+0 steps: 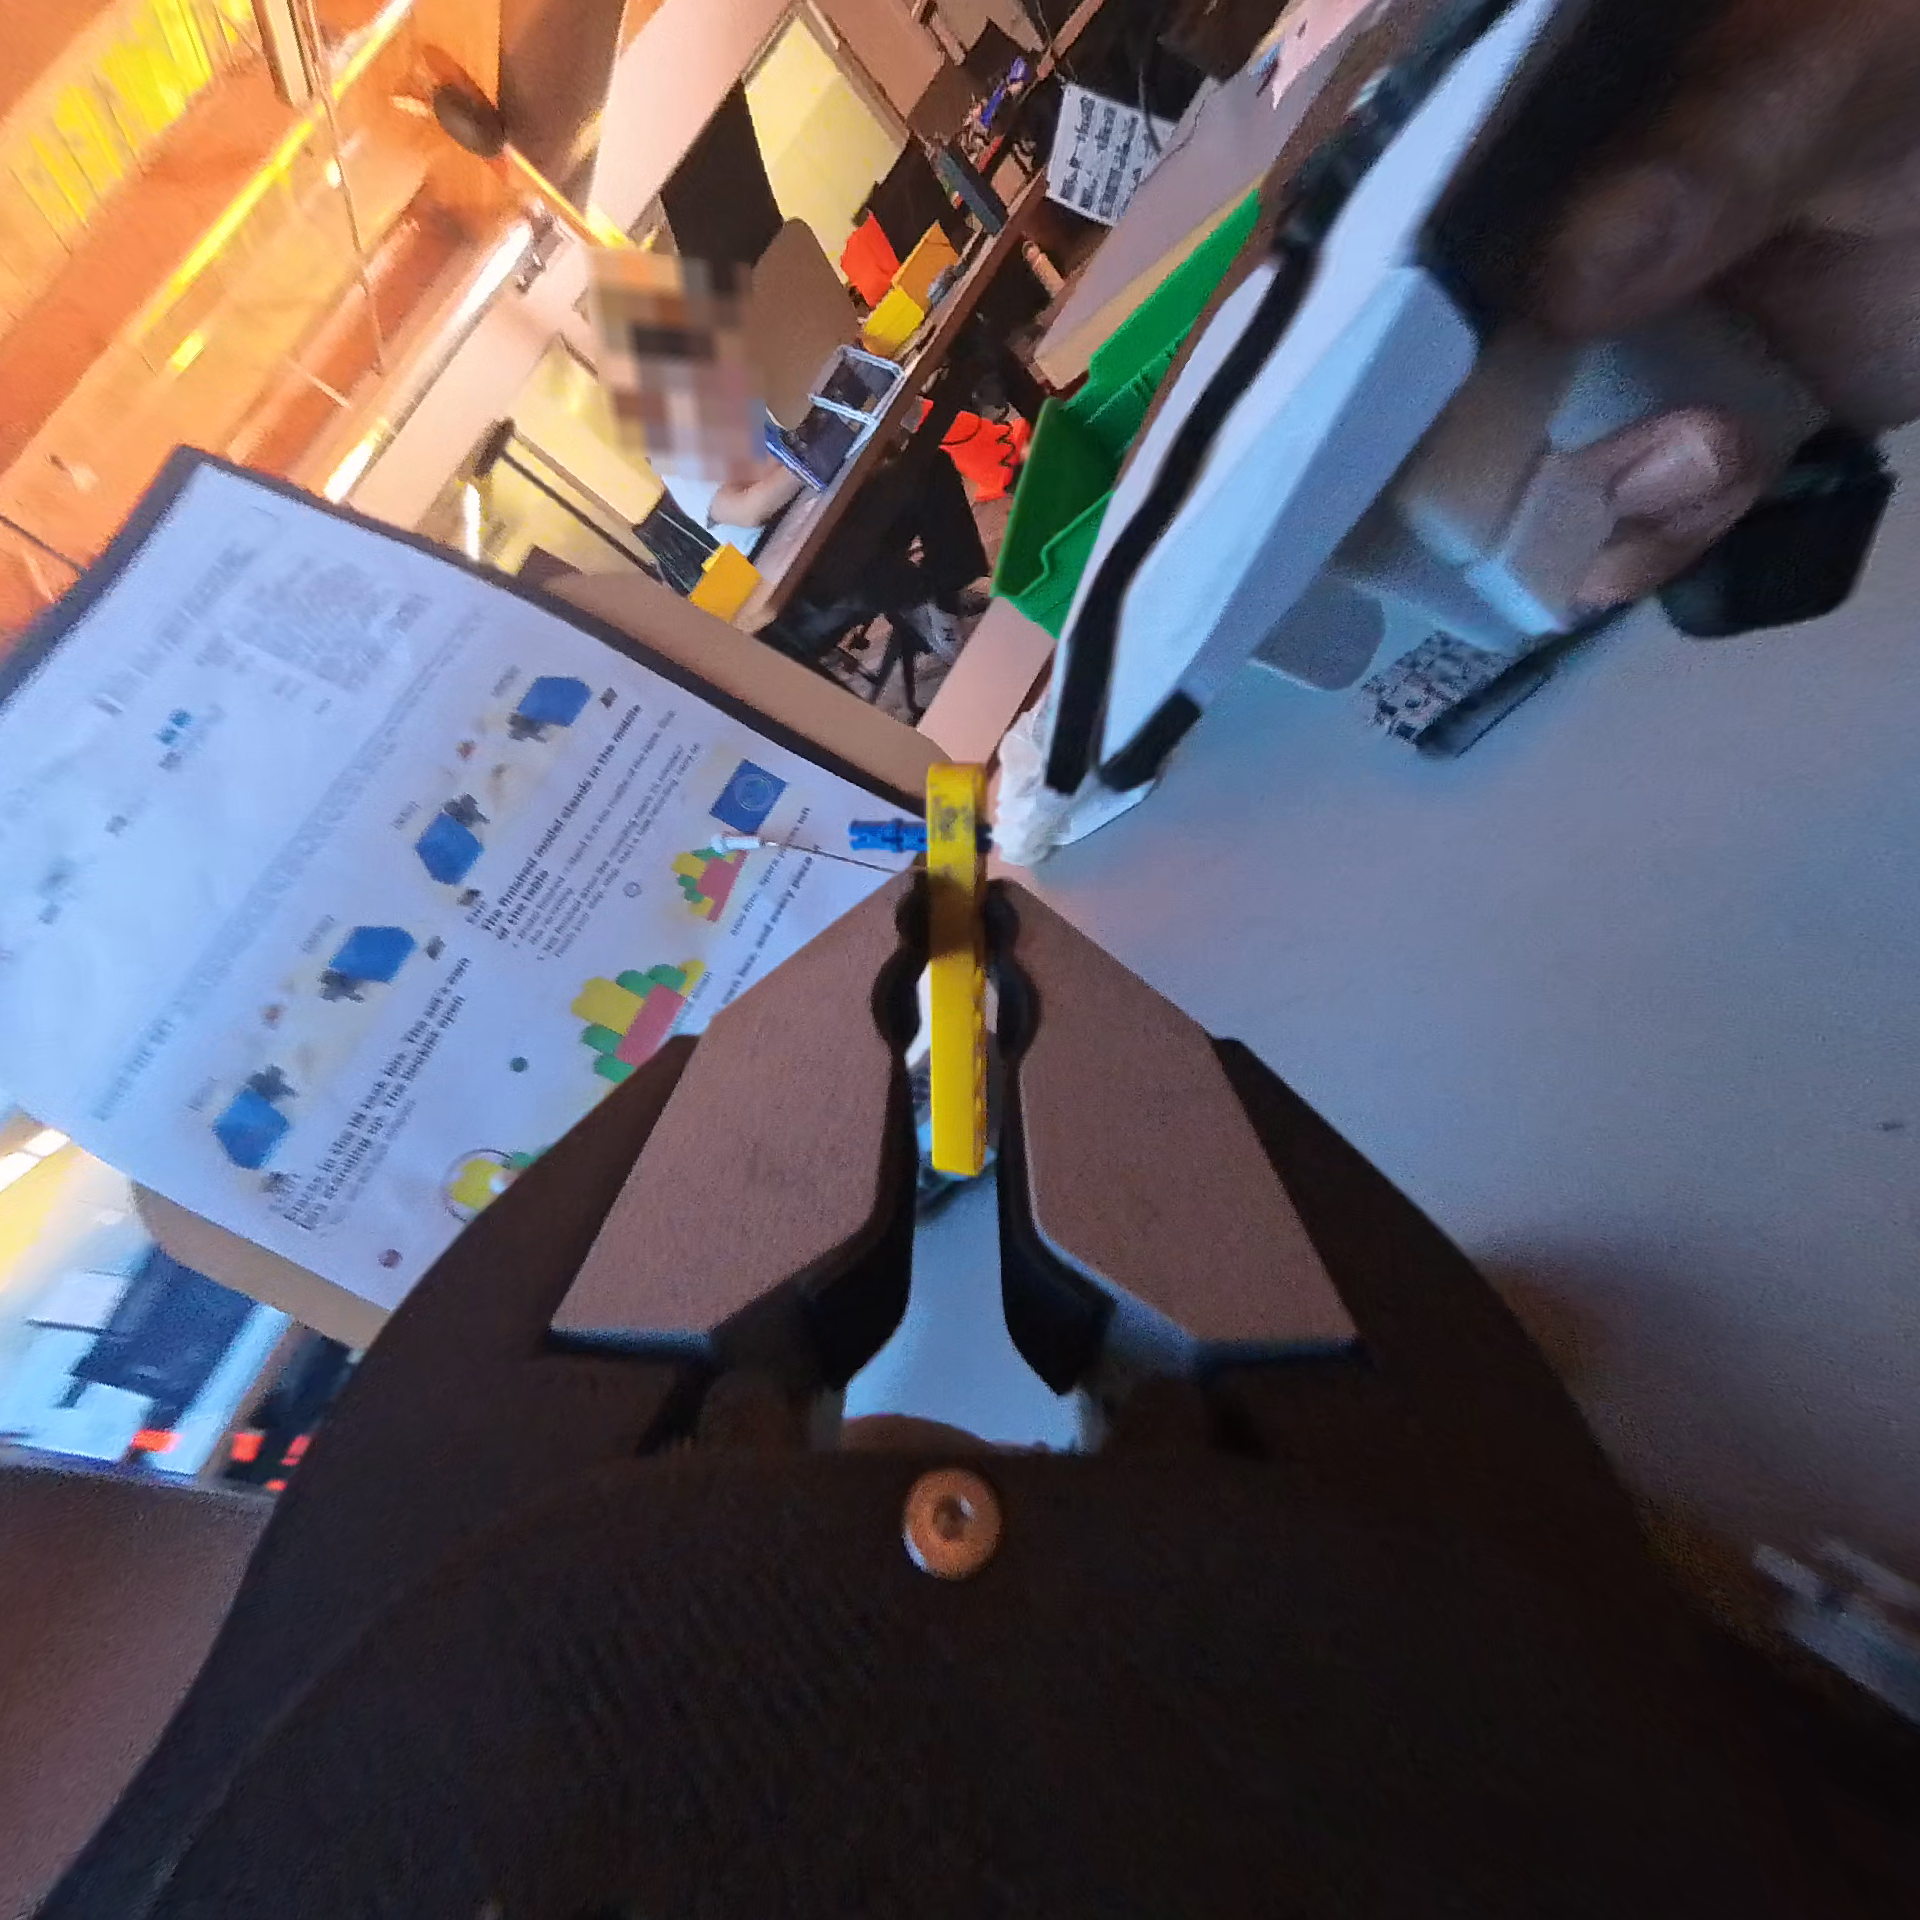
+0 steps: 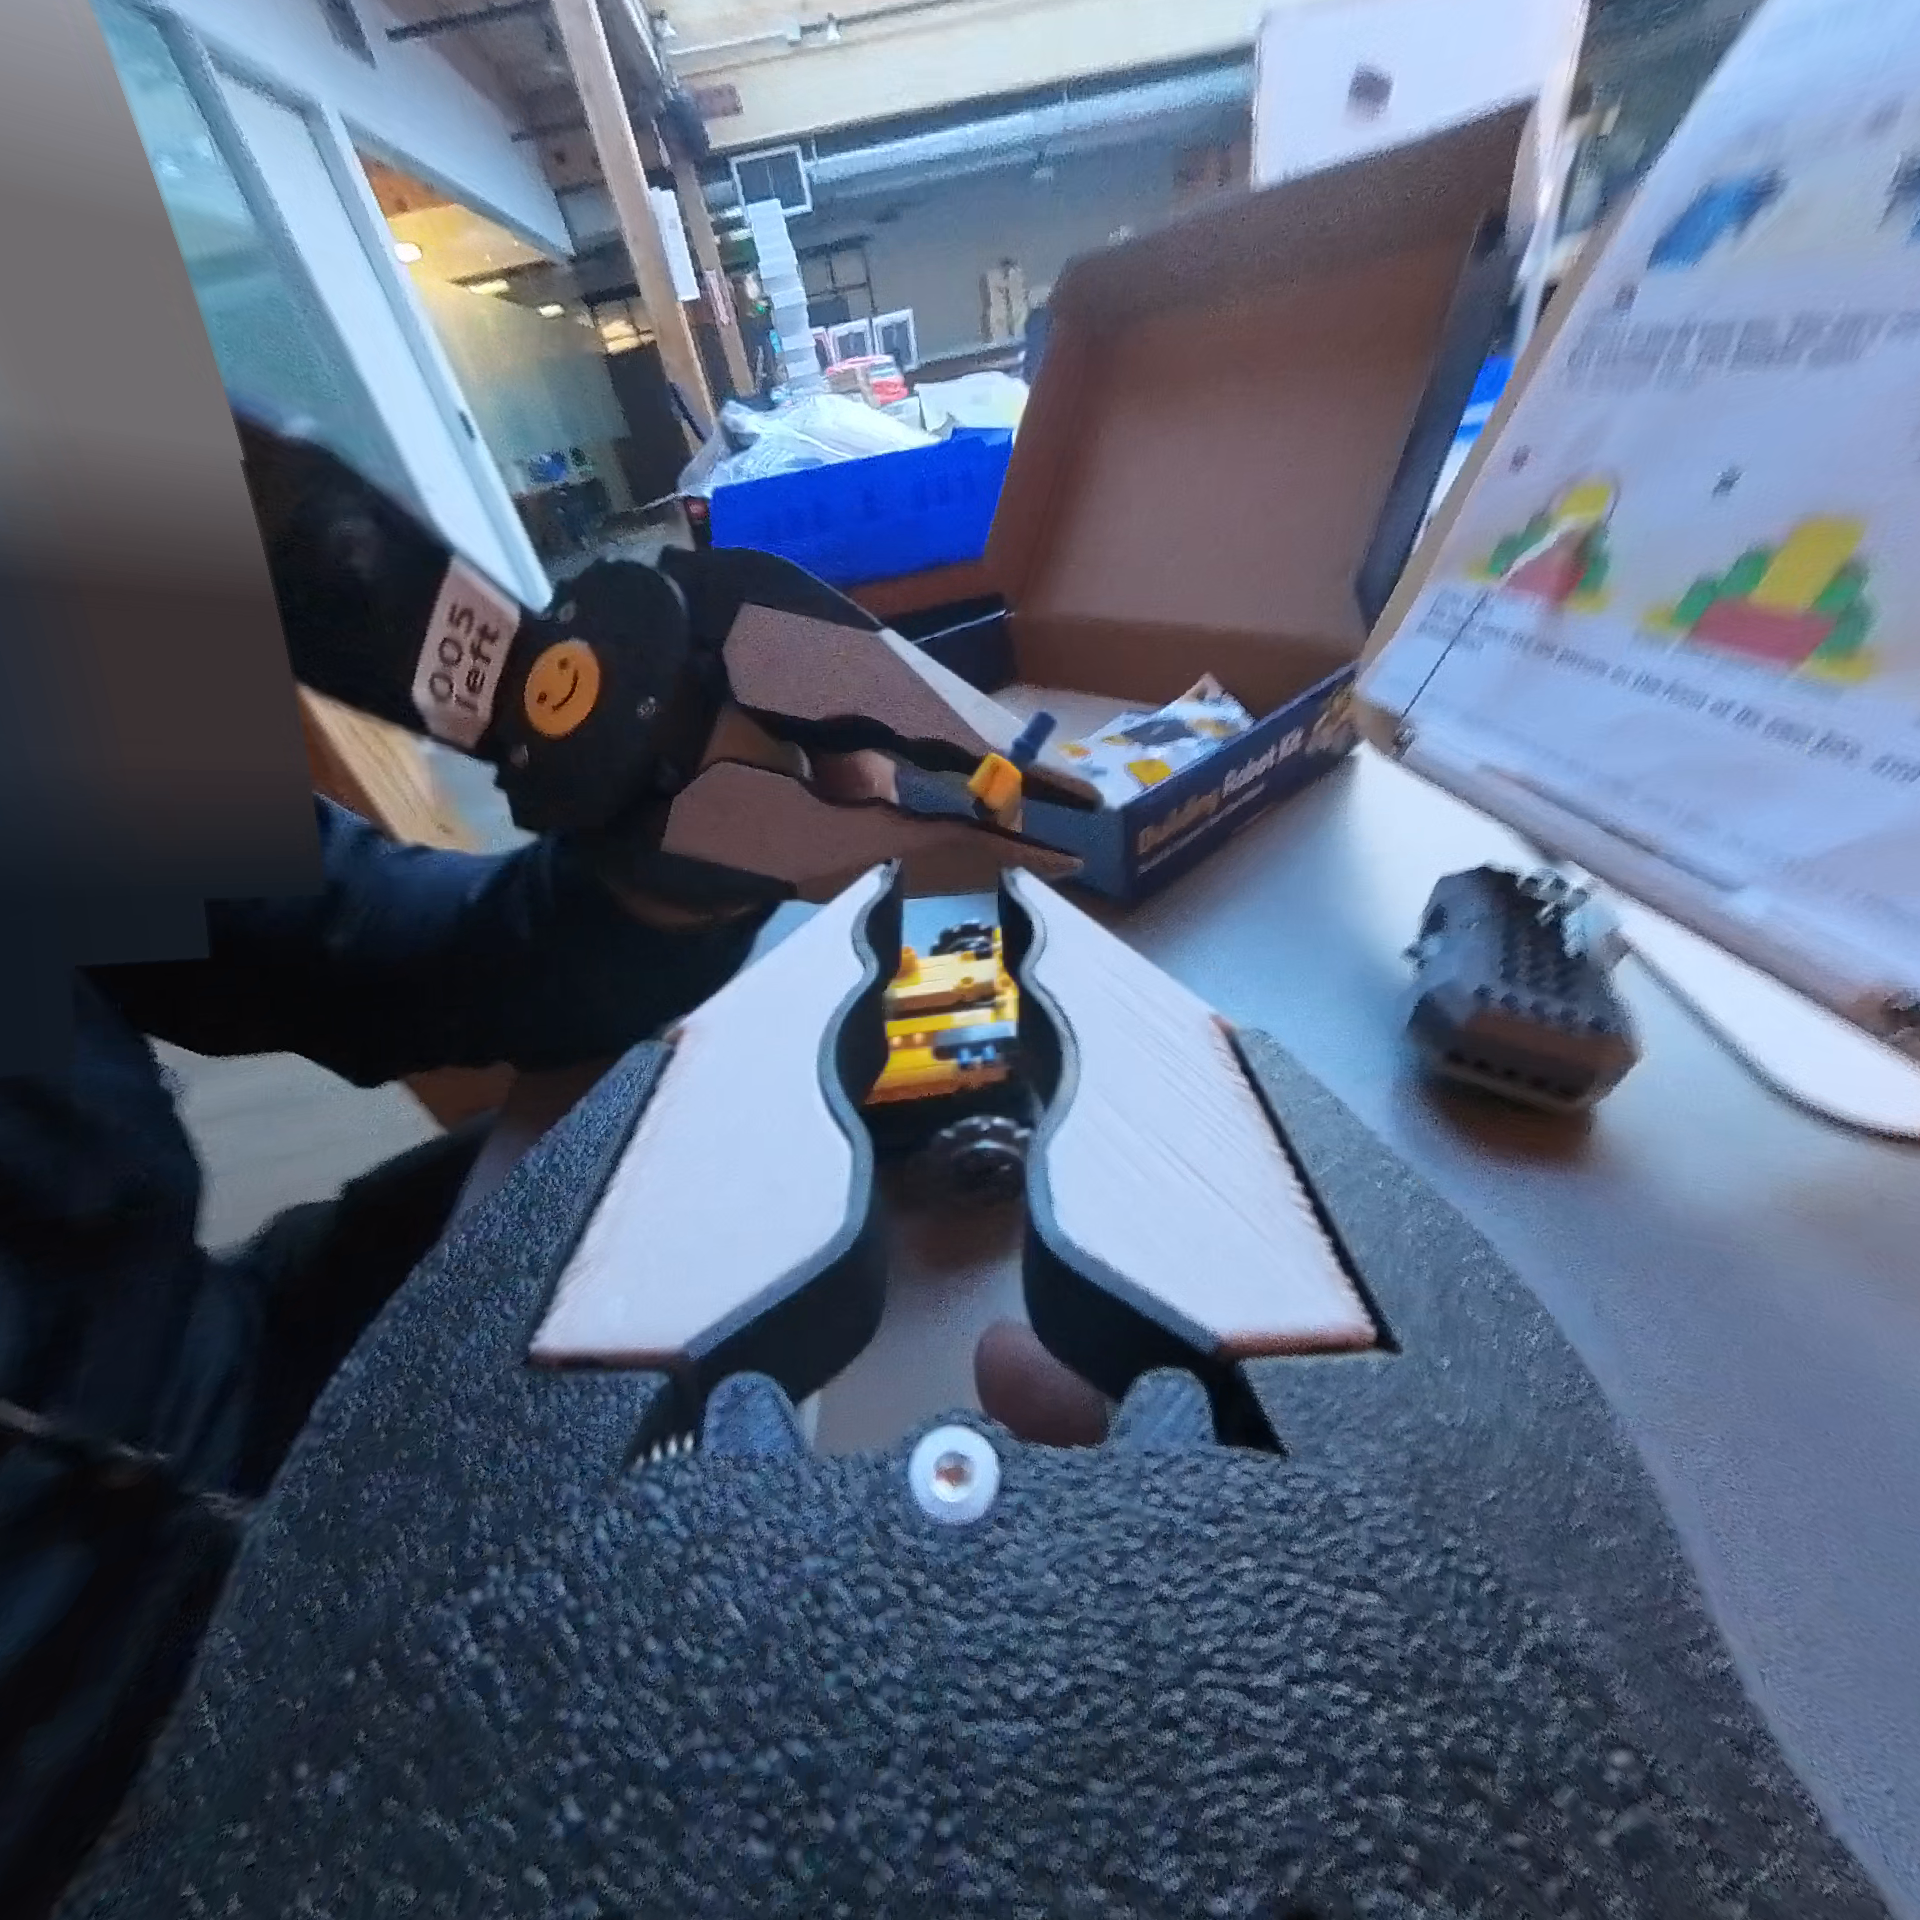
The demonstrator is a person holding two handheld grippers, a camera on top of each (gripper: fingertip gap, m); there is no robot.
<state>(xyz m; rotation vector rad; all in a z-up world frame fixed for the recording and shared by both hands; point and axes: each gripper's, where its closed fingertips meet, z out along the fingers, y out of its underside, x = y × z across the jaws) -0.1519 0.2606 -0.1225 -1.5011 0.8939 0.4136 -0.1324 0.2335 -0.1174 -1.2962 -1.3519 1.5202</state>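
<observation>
1. Yellow beam (image 1: 956, 977), long axis running forward along the fingers, sits clamped in the left tongs (image 1: 954, 914); a blue pin (image 1: 883, 834) sticks sideways through its far end.
2. Right tongs (image 2: 951, 904) grip a yellow-and-black brick model (image 2: 945, 1023), black gear (image 2: 971, 1153) below.
3. Only the right wrist view shows the open cardboard box (image 2: 1226, 488) and dark block (image 2: 1517, 997) on the desk (image 2: 1558, 1299); both show the instruction sheet (image 1: 343, 862).

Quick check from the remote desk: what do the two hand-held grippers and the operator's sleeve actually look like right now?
The left hand-held gripper has a black textured body, flat copper-toned finger plates edged with wavy black pads, a pale label, an orange smiley sticker and a silver screw. The right hand-held gripper matches: black pebbled body, copper-toned plates, black wavy pads, silver screw. The sleeve is dark navy. No cables show.
</observation>
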